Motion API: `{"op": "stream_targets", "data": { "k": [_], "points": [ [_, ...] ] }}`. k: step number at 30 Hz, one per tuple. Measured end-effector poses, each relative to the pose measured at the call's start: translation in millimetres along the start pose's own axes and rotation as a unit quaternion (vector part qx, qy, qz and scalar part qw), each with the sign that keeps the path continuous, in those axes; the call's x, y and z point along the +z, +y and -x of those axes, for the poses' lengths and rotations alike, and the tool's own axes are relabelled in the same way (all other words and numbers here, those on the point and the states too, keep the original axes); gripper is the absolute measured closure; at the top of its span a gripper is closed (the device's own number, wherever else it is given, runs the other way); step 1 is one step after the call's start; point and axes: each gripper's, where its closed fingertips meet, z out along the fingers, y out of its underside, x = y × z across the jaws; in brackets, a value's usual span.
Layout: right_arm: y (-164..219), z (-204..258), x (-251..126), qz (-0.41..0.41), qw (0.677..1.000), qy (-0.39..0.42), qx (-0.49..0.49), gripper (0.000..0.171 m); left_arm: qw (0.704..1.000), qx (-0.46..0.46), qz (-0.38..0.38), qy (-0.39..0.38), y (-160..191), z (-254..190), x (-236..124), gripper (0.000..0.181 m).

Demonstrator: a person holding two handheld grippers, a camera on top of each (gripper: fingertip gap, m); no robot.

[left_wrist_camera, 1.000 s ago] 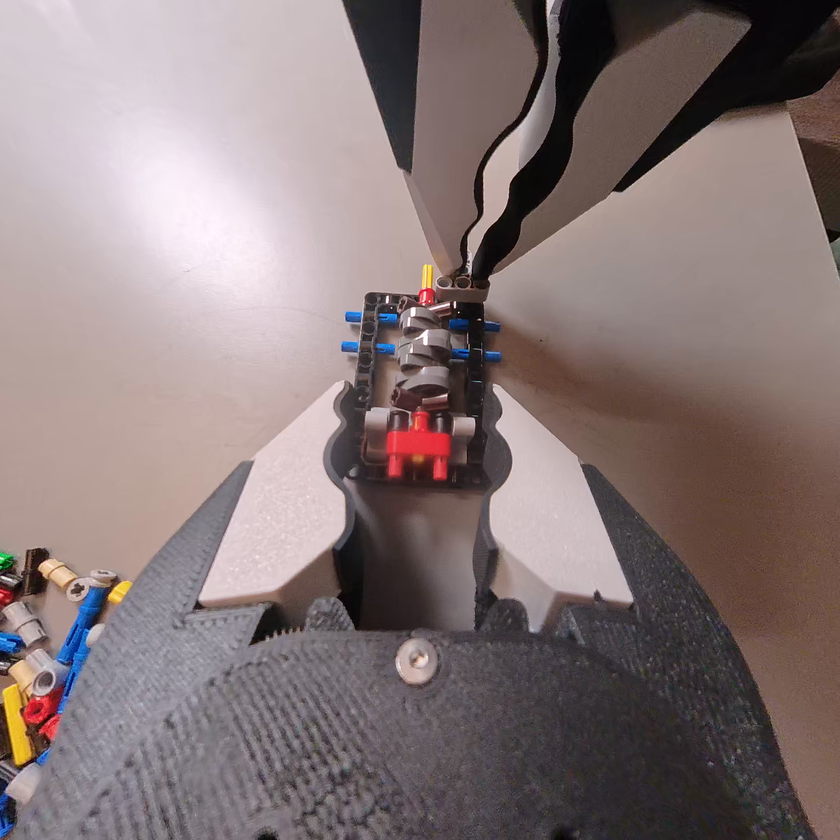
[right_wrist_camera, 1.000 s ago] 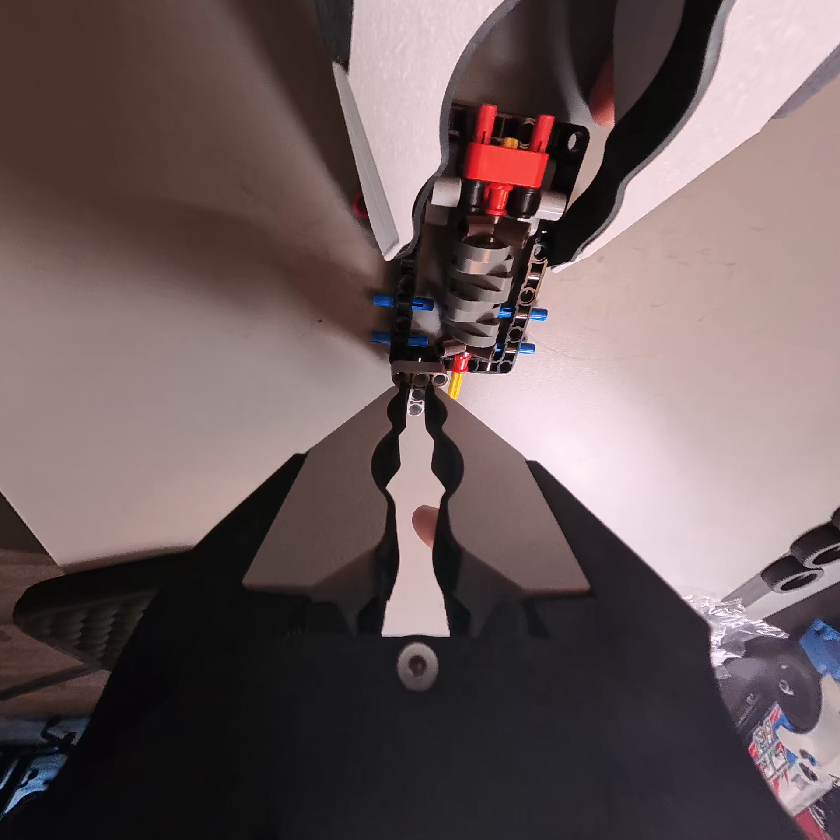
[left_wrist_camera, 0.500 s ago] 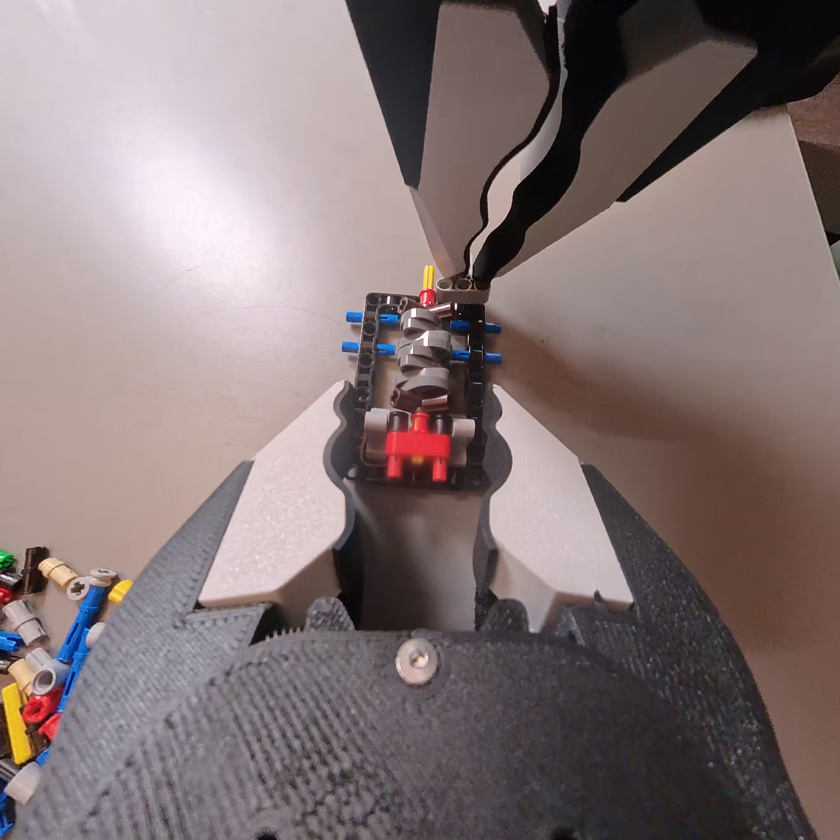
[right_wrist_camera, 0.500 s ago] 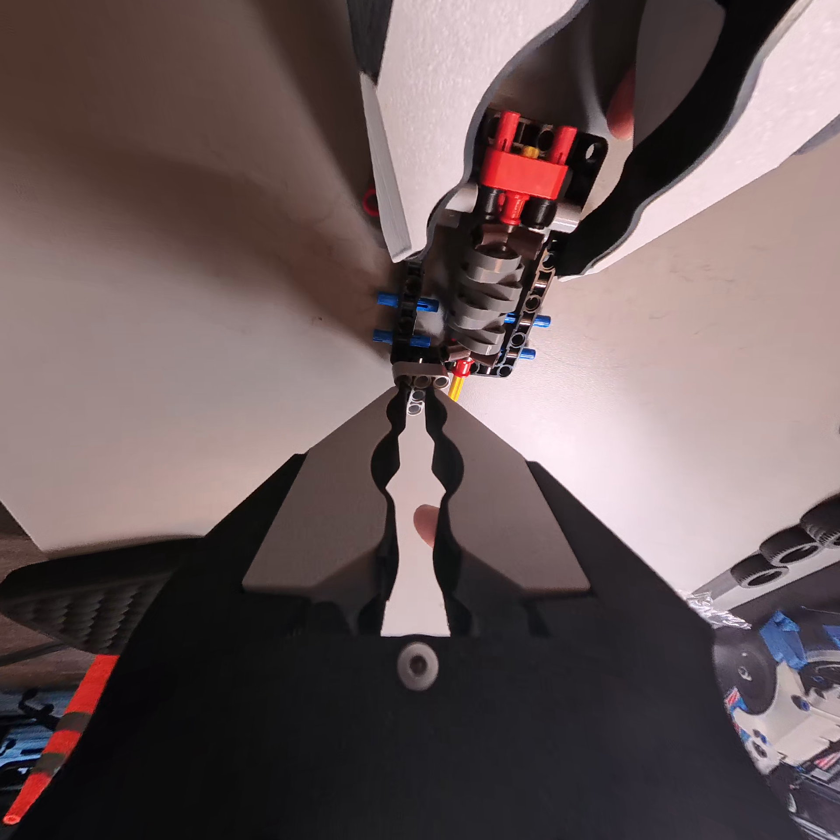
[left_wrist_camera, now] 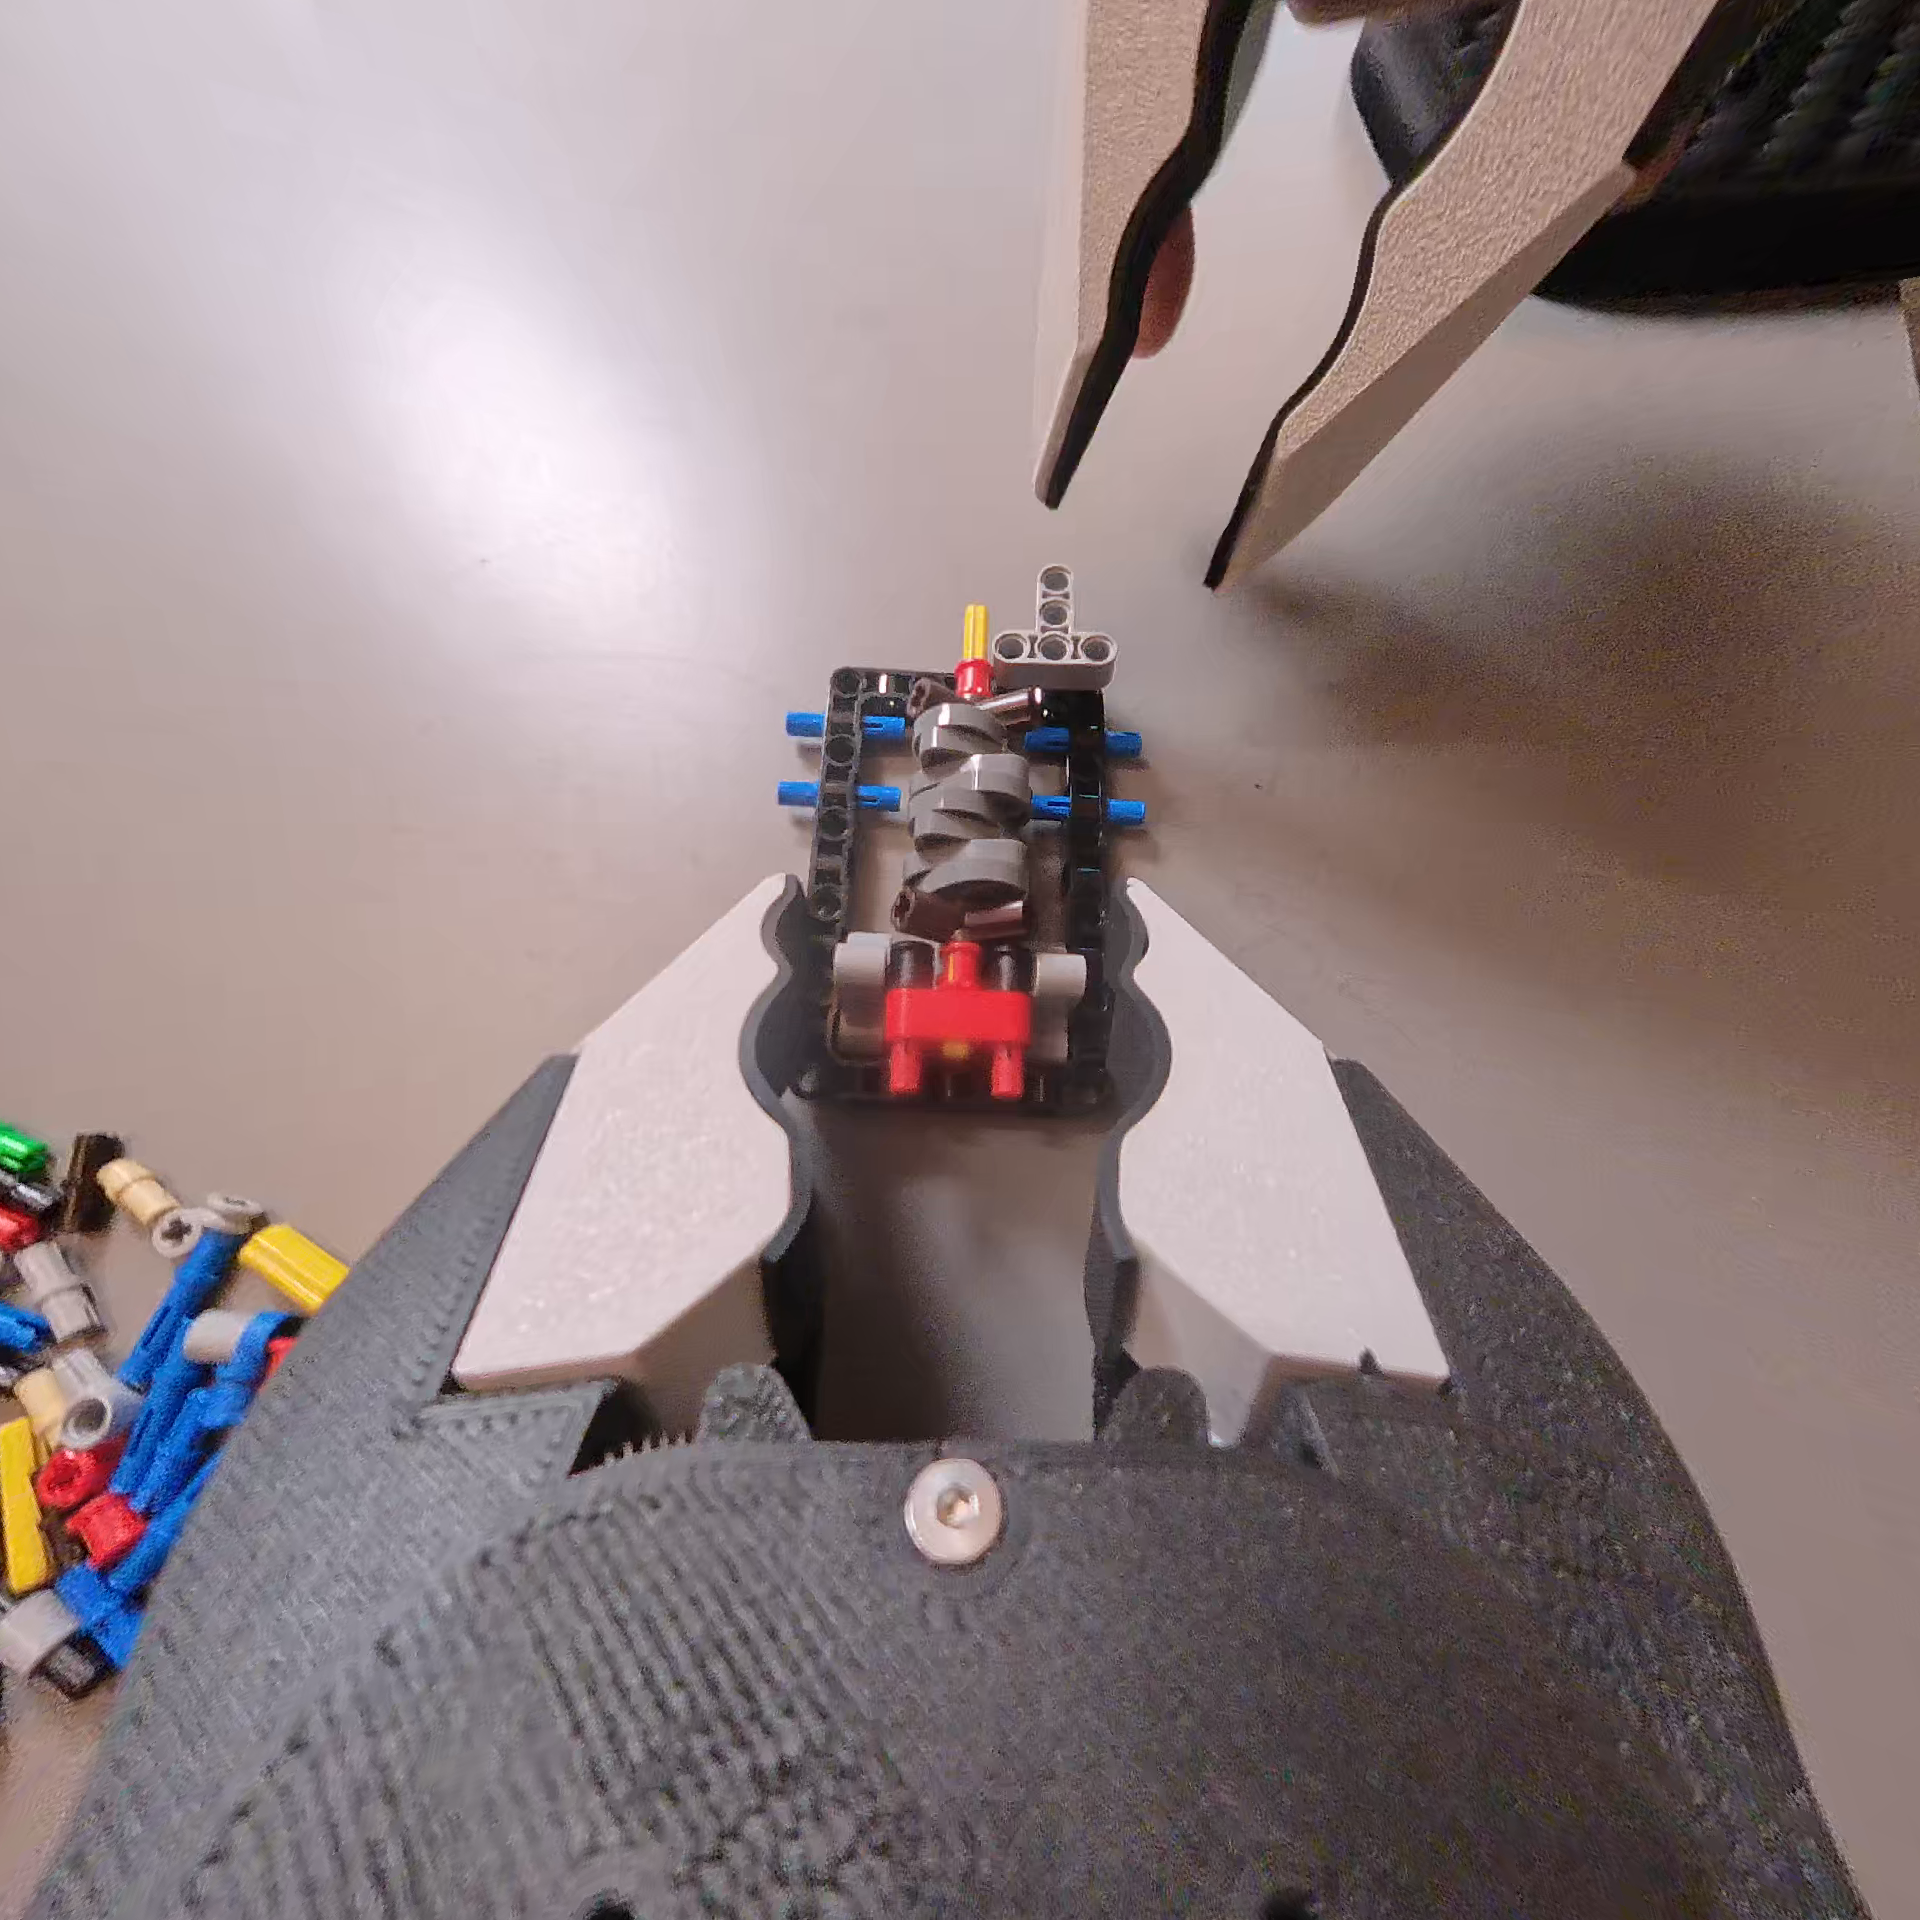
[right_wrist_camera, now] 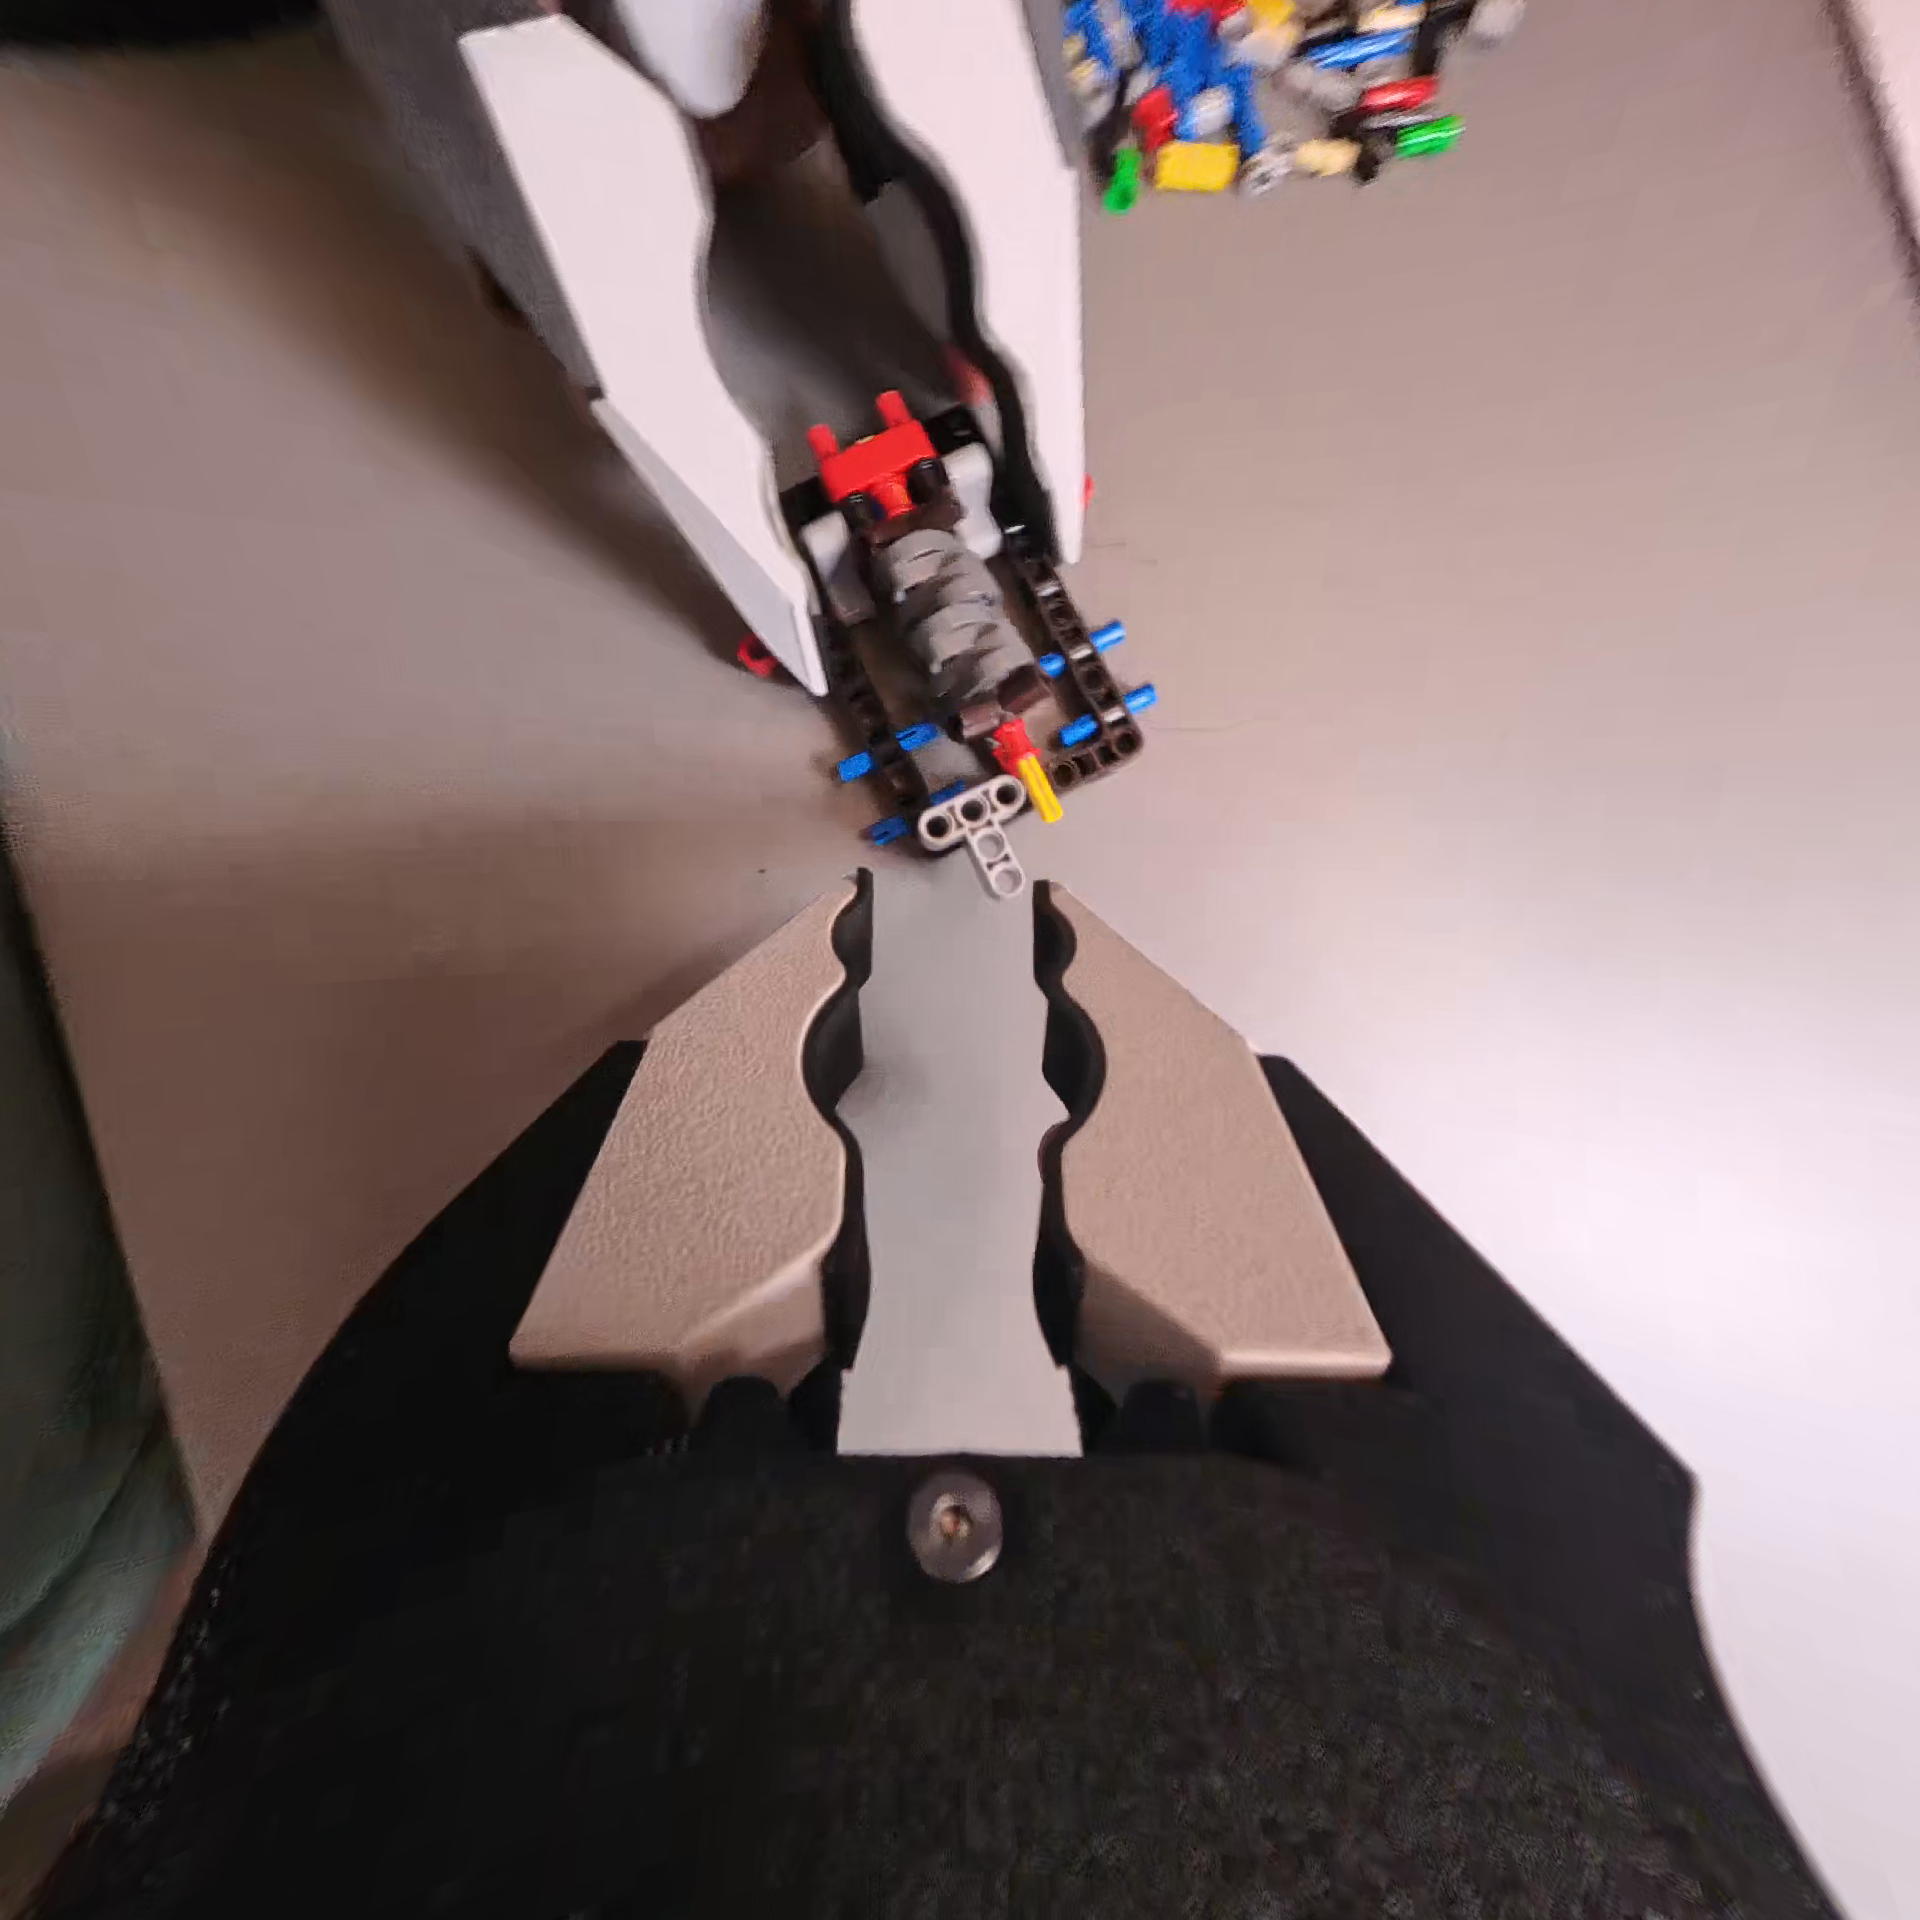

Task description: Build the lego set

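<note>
On the beige table (left_wrist_camera: 416, 520), left wrist view: black lego frame (left_wrist_camera: 847, 790) is being clamped at its near end by left gripper (left_wrist_camera: 956, 997); grey T-piece (left_wrist_camera: 1052, 634) is sitting at far end, w/ loose parts (left_wrist_camera: 135, 1351) lying bottom-left. Right wrist view: right gripper (right_wrist_camera: 948, 888) is being held w/ fingers apart, just short of T-piece, not touching.

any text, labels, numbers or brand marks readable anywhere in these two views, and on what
None. No words, numbers or brand marks show in either view.
The lego assembly, the grey T-shaped beam and the pile of loose pieces show no print; that pile is blurred in the right wrist view.
The left claw and right claw carry no label, only a plain screw head.
The table is unmarked.
</note>
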Motion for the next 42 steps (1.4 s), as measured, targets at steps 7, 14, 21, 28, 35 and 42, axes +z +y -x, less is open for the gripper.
{"op": "stream_targets", "data": {
  "k": [7,14,21,28,35,42],
  "points": [
    [-0.4,1.7,4.1,-0.16,0.979,0.051,0.116,0.142,0.999,-0.038,0.014,0.03,4.2,-10.8,-12.2,0.104],
    [0.0,10.3,11.2,-0.163,0.983,0.041,0.072,0.144,0.995,-0.061,-0.004,0.082,9.7,-15.7,-28.1,0.117],
    [-9.3,6.9,14.5,-0.164,0.982,0.015,0.097,0.148,0.99,-0.064,0.004,0.122,21.3,-9.7,-46.9,0.118],
    [-13.2,7.1,21.3,-0.142,0.985,0.023,0.101,0.152,0.986,-0.057,0.014,0.154,24.3,-26.3,-42.8,0.124],
    [-8.9,2.3,16.9,-0.135,0.984,0.048,0.103,0.158,0.974,-0.05,0.017,0.221,22.6,-54.2,-46.4,0.127],
    [-11.6,-0.5,13.2,-0.145,0.985,0.047,0.087,0.161,0.979,-0.072,-0.053,0.181,-12.0,-8.6,-54.7,0.142]
  ]
}}
